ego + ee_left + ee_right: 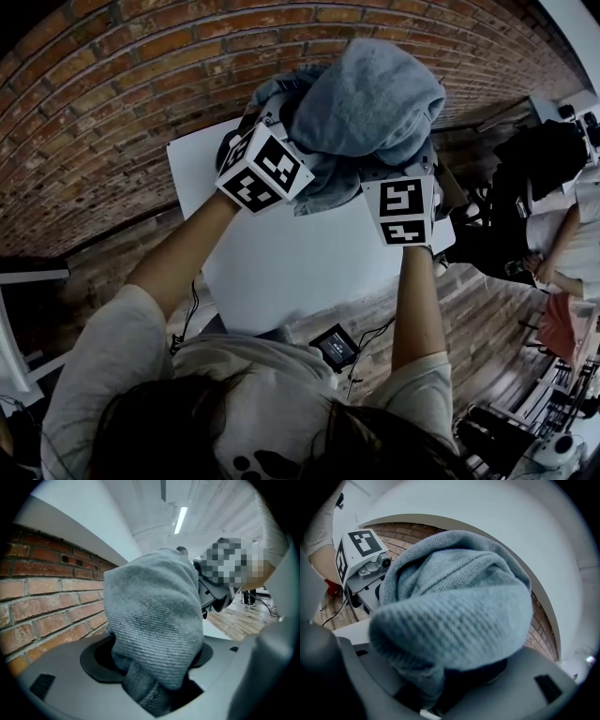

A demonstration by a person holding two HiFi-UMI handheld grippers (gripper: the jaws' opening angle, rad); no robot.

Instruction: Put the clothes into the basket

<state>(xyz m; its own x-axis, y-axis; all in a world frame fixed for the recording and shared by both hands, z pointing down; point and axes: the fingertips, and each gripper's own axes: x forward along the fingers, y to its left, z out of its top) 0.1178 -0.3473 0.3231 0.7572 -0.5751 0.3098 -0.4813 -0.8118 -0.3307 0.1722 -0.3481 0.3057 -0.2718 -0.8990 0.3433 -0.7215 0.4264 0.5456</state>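
Note:
A grey-blue knit garment (370,98) is bunched up in the air above the white table (281,262), held between both grippers. My left gripper (274,141) is shut on its left side. In the left gripper view the cloth (154,620) fills the jaws and hides the fingertips. My right gripper (405,183) is shut on the garment's right side, where a thick fold (454,620) runs down between the jaws. The left gripper's marker cube (363,543) shows beyond the cloth in the right gripper view.
A brick wall (122,112) stands just behind the table. A small black device (335,345) with cables sits at the table's near edge, by my body. Another person (562,234) and more equipment are off to the right.

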